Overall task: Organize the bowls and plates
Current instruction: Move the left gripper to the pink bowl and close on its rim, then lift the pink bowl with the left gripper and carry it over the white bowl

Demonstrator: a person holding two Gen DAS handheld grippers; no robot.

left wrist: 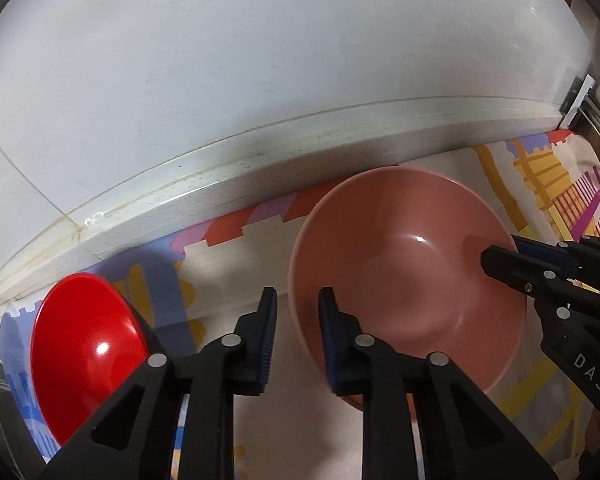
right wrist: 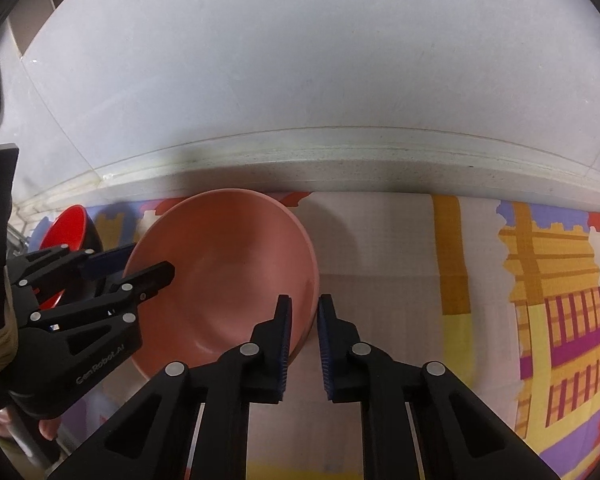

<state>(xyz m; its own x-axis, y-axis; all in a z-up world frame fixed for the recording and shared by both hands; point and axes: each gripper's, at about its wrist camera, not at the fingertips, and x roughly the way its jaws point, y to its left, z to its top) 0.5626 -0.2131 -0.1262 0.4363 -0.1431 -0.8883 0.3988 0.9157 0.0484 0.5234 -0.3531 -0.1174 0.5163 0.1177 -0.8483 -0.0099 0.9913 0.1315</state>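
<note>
2 hand-held grippers straddle opposite rims of a pink bowl (left wrist: 408,276) on a patterned cloth (right wrist: 380,240): left gripper (left wrist: 297,320) and right gripper (right wrist: 303,328), both slightly parted, apparently not clamping. A red bowl (left wrist: 84,352) sits nearby.

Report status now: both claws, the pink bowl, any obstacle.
Both claws open, astride pink bowl rim: left claw, right claw. Bowl on patterned cloth. Red bowl left, apart.
</note>
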